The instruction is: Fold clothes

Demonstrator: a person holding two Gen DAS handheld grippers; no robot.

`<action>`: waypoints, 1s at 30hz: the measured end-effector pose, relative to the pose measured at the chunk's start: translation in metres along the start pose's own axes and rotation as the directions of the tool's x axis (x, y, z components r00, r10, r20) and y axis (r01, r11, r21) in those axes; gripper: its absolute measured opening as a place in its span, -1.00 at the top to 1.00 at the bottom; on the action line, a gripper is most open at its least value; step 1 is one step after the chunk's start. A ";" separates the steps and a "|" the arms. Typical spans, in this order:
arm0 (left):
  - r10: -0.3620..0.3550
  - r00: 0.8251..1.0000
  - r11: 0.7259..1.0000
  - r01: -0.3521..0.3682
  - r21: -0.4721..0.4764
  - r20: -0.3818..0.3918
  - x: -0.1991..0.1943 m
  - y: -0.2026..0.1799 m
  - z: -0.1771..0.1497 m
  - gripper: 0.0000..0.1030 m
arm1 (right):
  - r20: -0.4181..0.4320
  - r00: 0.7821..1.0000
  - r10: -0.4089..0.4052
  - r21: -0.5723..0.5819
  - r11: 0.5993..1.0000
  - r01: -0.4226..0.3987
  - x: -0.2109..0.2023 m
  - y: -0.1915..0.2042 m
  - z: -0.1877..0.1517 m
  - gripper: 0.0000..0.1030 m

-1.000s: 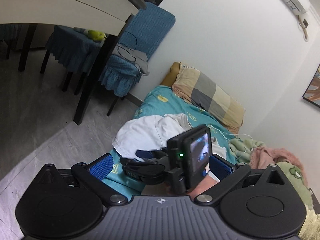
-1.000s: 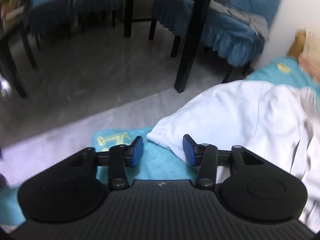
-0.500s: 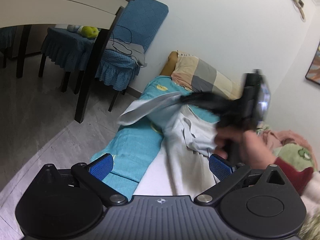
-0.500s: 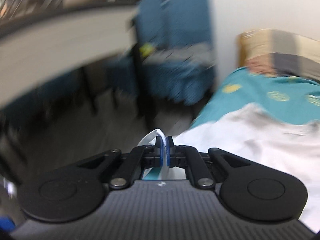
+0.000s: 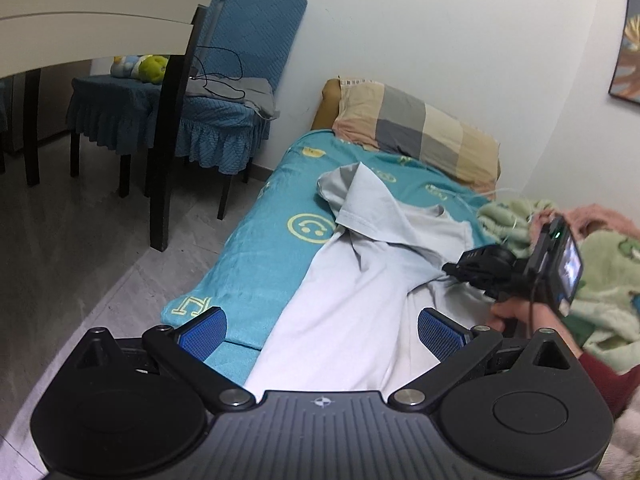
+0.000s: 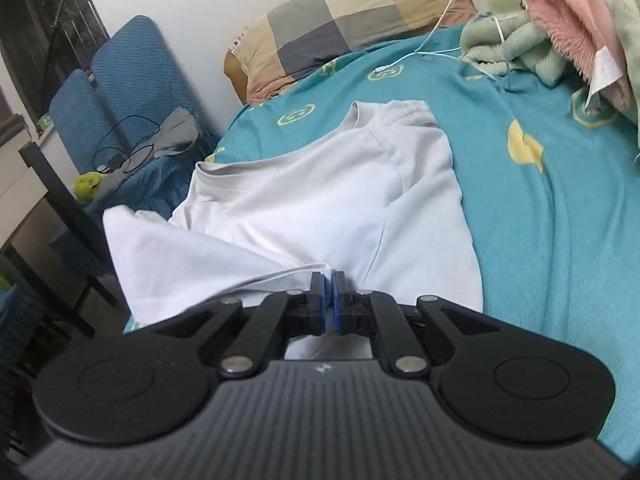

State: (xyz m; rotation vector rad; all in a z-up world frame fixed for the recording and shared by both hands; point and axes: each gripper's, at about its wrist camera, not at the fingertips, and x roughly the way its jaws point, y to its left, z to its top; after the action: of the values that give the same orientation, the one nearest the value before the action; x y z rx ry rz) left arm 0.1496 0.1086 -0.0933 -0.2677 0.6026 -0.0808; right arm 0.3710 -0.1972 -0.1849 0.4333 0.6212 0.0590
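Note:
A white T-shirt [image 5: 360,280] lies on the teal bed sheet [image 5: 260,240]; it also shows in the right wrist view [image 6: 320,200]. My right gripper [image 6: 329,292] is shut on a folded edge of the T-shirt, pulled across the shirt's body. The same gripper shows in the left wrist view [image 5: 456,270], low over the shirt's right side. My left gripper [image 5: 322,330] is open and empty, its blue pads [image 5: 204,328] spread wide above the near end of the shirt.
A checked pillow [image 5: 420,132] lies at the head of the bed. Green and pink blankets [image 6: 560,28] and a white cable [image 6: 460,12] sit at the right. A blue-covered chair [image 5: 224,112] and a dark table leg [image 5: 164,140] stand on the grey floor to the left.
My right gripper closed on the shirt's edge at the bed's left side, then carried it up and across to the right. The shirt now lies folded over. My left gripper stayed open.

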 end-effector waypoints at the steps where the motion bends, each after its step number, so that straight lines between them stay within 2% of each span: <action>1: 0.003 1.000 1.000 -0.003 0.010 0.001 0.002 -0.003 -0.001 -1.00 | -0.001 1.000 0.002 -0.003 1.000 -0.002 -0.002 0.001 0.000 0.85; 6: 0.009 1.000 0.999 -0.010 0.046 0.022 0.002 -0.013 -0.003 -1.00 | -0.044 0.999 -0.008 -0.029 1.000 0.007 -0.018 0.010 0.009 0.81; 9: 0.003 0.999 0.999 -0.004 0.053 0.036 -0.002 -0.016 -0.004 -0.99 | -0.057 0.998 -0.006 -0.032 0.999 0.004 -0.046 0.013 0.011 0.80; 12: 0.004 0.999 0.998 -0.007 0.069 0.044 -0.008 -0.020 -0.004 -0.99 | -0.046 0.999 0.009 -0.061 0.998 -0.012 -0.090 0.019 0.010 0.80; 16: 0.043 0.998 0.991 -0.049 0.122 0.052 -0.023 -0.035 0.001 -0.99 | -0.025 1.000 0.005 -0.115 0.993 -0.008 -0.159 0.029 0.005 0.80; 20: 0.021 0.998 0.987 -0.032 0.161 0.067 -0.042 -0.052 0.002 -0.99 | -0.009 1.000 0.008 -0.173 0.985 -0.009 -0.225 0.039 -0.009 0.80; 24: -0.005 0.998 0.981 -0.008 0.195 0.064 -0.047 -0.065 -0.009 -0.99 | 0.056 0.998 0.031 -0.219 0.976 -0.018 -0.268 0.042 -0.034 0.75; 25: -0.010 0.998 0.980 -0.002 0.201 0.058 -0.045 -0.067 -0.012 -0.99 | 0.068 0.997 0.032 -0.227 0.974 -0.015 -0.270 0.041 -0.038 0.42; 26: -0.014 0.999 0.978 0.003 0.207 0.052 -0.043 -0.070 -0.015 -0.99 | 0.080 0.996 0.033 -0.236 0.972 -0.013 -0.272 0.041 -0.043 -0.02; 27: -0.017 0.999 0.978 0.006 0.210 0.050 -0.041 -0.071 -0.017 -0.99 | 0.091 0.995 0.034 -0.244 0.970 -0.010 -0.274 0.041 -0.048 -0.21; 28: -0.019 0.998 0.978 0.008 0.210 0.052 -0.039 -0.072 -0.019 -0.99 | 0.103 0.994 0.035 -0.254 0.967 -0.008 -0.275 0.041 -0.051 -0.38; 30: -0.024 0.998 0.979 0.011 0.203 0.061 -0.038 -0.072 -0.020 -0.99 | 0.123 0.992 0.040 -0.281 0.960 -0.004 -0.275 0.045 -0.049 -0.33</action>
State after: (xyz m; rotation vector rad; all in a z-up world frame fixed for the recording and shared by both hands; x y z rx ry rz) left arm 0.1073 0.0404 -0.0692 -0.0776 0.5245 -0.1489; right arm 0.1219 -0.1879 -0.0500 0.1673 0.4728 0.1382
